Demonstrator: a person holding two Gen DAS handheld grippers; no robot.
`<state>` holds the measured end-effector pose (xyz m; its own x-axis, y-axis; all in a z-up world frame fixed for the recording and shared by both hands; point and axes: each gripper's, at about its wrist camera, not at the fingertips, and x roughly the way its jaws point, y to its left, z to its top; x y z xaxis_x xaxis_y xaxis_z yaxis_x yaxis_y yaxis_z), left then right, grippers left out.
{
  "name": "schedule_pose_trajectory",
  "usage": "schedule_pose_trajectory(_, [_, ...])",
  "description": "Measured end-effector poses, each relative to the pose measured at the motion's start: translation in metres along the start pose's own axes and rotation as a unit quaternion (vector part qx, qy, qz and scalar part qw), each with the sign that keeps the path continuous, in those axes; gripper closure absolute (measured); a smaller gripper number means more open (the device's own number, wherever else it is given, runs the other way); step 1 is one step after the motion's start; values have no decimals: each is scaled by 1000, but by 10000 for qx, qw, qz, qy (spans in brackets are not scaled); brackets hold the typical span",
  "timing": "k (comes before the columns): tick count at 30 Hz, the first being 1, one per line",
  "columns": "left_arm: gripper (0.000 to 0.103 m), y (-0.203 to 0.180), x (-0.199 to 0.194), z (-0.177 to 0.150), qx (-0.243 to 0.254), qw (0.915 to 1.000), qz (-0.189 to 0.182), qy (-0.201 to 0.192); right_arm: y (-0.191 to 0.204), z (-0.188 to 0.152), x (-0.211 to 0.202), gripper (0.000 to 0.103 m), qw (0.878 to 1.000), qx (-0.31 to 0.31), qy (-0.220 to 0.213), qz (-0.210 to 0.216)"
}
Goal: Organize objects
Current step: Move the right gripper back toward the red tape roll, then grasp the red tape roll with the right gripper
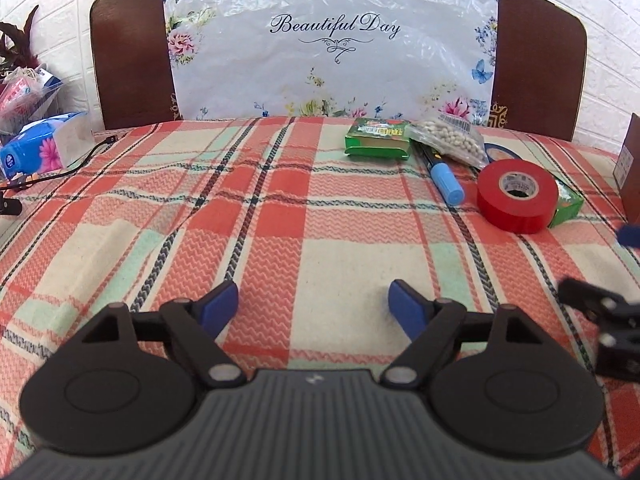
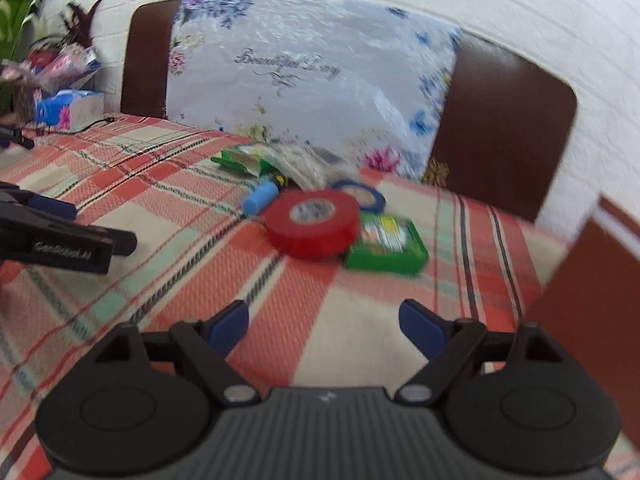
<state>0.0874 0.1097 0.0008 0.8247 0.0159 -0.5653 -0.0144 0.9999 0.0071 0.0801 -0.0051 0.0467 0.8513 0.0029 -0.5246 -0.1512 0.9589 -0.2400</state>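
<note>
A cluster lies at the far right of the plaid cloth (image 1: 280, 220): a red tape roll (image 1: 516, 196) leaning on a green box (image 1: 566, 204), a blue tape roll (image 1: 500, 152), a blue-capped marker (image 1: 446, 184), a bag of pale beads (image 1: 452, 140) and a second green box (image 1: 378, 138). My left gripper (image 1: 314, 294) is open over bare cloth, well short of them. My right gripper (image 2: 324, 314) is open with nothing between its fingers, and the red tape roll (image 2: 312, 224) and green box (image 2: 384, 246) lie just ahead. The right wrist view is blurred.
A brown box (image 2: 592, 304) stands at the right edge. A tissue pack (image 1: 40, 152), a black cable (image 1: 80, 160) and bags sit at the far left. A brown headboard under a flowered plastic sheet (image 1: 332, 40) closes the back. The left gripper's fingers (image 2: 80, 244) show at the left.
</note>
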Motion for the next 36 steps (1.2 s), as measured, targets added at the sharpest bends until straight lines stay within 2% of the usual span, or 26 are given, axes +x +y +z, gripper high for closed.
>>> schedule_pose_trajectory(5, [20, 2, 1, -1, -27, 10000, -24, -11, 14, 21, 36, 17, 9970, -730, -171, -191])
schedule_pose_trajectory(9, [19, 2, 1, -1, -29, 10000, -24, -11, 12, 36, 61, 15, 9969, -751, -91, -227])
schedule_pose_trajectory(11, [19, 2, 1, -1, -30, 10000, -23, -12, 8, 41, 70, 19, 9982, -592, -21, -125])
schedule_pose_trajectory(12, [19, 2, 1, -1, -30, 10000, -21, -13, 7, 42, 72, 26, 9987, -514, 14, -7])
schedule_pose_trajectory(13, [19, 2, 1, -1, -32, 10000, -22, -13, 8, 41, 71, 27, 9988, -495, -2, -28])
schedule_pose_trajectory(16, [19, 2, 1, -1, -38, 10000, -25, -14, 11, 34, 62, 27, 9987, -496, -53, -62])
schedule_pose_trajectory(20, [19, 2, 2, -1, -40, 10000, -22, -16, 5, 16, 32, 27, 9993, -155, 59, 330])
schedule_pose_trajectory(26, [19, 2, 1, -2, -35, 10000, -11, -18, -18, -32, -35, 27, 9937, 585, 321, 896])
schedule_pose_trajectory(28, [19, 1, 2, -1, -14, 10000, -1, -13, -22, -46, -55, 27, 9930, 740, 308, 869])
schedule_pose_trajectory(30, [19, 1, 2, -1, 6, 10000, 8, 4, -23, -56, -70, 20, 9937, 798, 263, 744])
schedule_pose_trajectory(34, [19, -3, -2, 4, 92, 9997, 76, 223, -24, -58, -78, 20, 9946, 768, 237, 653])
schedule_pose_trajectory(35, [22, -4, -6, 6, 29, 9994, 31, 339, -25, -58, -78, 20, 9946, 771, 261, 643])
schedule_pose_trajectory(36, [28, -4, -11, 8, -90, 9987, -182, 458, -26, -59, -77, 20, 9945, 776, 268, 653])
